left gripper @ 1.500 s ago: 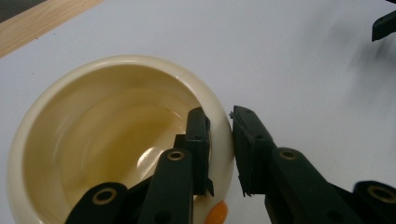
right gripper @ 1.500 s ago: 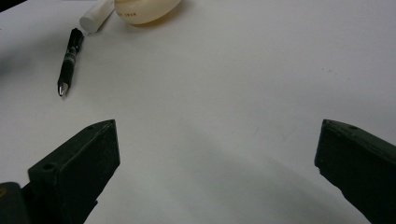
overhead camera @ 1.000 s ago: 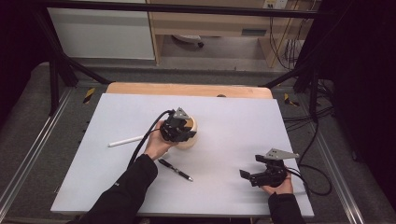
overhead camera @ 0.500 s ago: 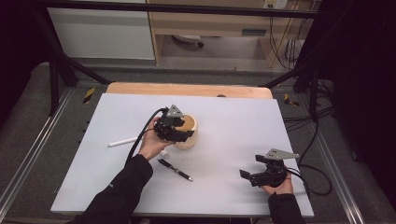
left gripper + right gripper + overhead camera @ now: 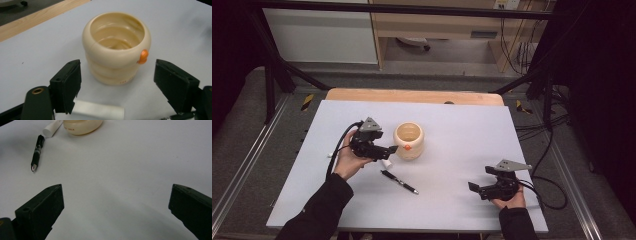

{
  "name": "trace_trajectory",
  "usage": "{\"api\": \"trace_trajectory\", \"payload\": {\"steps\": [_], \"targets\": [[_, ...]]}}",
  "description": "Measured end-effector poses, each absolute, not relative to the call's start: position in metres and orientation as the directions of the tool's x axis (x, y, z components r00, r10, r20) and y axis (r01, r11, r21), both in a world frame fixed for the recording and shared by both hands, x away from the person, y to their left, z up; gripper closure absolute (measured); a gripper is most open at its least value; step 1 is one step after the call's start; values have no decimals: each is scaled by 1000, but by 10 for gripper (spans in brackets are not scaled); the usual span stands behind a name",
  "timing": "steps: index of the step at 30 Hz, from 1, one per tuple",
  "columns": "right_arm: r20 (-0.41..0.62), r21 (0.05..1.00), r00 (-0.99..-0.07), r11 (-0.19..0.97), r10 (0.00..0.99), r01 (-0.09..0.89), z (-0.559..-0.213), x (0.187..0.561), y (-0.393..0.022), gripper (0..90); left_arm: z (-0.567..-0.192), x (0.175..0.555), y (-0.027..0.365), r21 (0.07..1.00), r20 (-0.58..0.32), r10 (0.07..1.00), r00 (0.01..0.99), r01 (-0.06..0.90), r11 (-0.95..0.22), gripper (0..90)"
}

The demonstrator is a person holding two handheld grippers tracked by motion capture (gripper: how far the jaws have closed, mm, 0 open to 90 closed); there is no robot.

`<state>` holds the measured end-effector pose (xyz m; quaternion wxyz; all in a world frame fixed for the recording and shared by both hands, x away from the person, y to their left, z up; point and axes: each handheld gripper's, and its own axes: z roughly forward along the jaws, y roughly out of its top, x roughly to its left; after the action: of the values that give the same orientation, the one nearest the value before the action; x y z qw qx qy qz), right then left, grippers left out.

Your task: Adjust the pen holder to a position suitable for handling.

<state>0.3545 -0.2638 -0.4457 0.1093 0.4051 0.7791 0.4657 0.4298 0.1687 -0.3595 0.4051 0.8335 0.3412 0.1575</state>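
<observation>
Near edge of table (image 5: 452, 210): right gripper (image 5: 476, 188) parked low, jaws spread wide, nothing between them, same spot as a sec ago (idle for now). Black pen (image 5: 399, 181) lying flat just left of centre, tip toward the near right, untouched.

Mid-table: left gripper (image 5: 391, 150) now pulled back to the left of the cream cup (image 5: 408, 141), where a sec ago it sat right at the cup's rim. Jaws have just been opening, now stand wide w/ no pad on anything; cup farther off beyond them in the left gripper view, apart from both pads. Cup upright on the mat, roughly centre, orange knob (image 5: 407, 147) facing the near side, inside looks empty. White marker (image 5: 387, 163) on the mat just below that gripper, close beside the cup base.

Reads as a release: cup set down and let go, so placing step prob. done. Pen and marker nearest, likely next to pick up, maybe into the cup.

Far side: bare wooden strip (image 5: 412, 95) of table.
</observation>
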Motion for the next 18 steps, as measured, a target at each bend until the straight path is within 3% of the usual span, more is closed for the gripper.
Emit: {"api": "trace_trajectory", "payload": {"steps": [7, 18], "targets": [[202, 811, -650, 247, 733, 530, -446, 355, -264, 7, -369, 410, 203, 780, 5, 733, 681, 456, -429, 105], [201, 805, -651, 254, 732, 535, -447, 355, -260, 7, -394, 378, 256, 791, -18, 777, 630, 485, -374, 96]]}}
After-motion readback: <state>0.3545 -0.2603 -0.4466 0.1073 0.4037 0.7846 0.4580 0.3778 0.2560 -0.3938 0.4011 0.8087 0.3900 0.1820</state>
